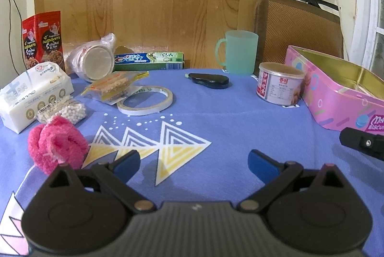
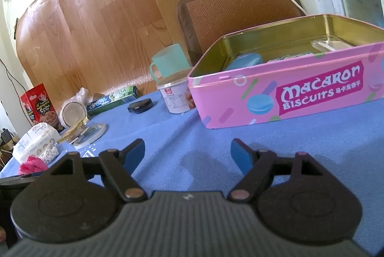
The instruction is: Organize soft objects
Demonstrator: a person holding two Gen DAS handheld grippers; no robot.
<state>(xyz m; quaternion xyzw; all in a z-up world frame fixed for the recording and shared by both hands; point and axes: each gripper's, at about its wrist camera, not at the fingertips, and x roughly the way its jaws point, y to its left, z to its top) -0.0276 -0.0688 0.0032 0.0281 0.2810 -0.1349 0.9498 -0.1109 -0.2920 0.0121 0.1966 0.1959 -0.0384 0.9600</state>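
A fluffy pink soft object [image 1: 56,144] lies on the blue cloth at the left, just left of my left gripper [image 1: 193,163], which is open and empty. It also shows in the right wrist view [image 2: 32,164] at the far left. A white tissue pack [image 1: 33,94] and a bag of white cotton balls [image 1: 63,110] lie behind it. The open pink biscuit tin [image 2: 288,94] stands at the right, holding a blue item [image 2: 243,61] and other pieces. My right gripper [image 2: 187,154] is open and empty, in front of the tin.
On the blue tablecloth [image 1: 216,118] lie a tape roll [image 1: 146,100], a snack packet [image 1: 115,86], a toothpaste box [image 1: 148,60], a wrapped cup stack [image 1: 93,60], a red pouch [image 1: 43,38], a black case [image 1: 208,80], a green mug [image 1: 240,52] and a can [image 1: 278,83].
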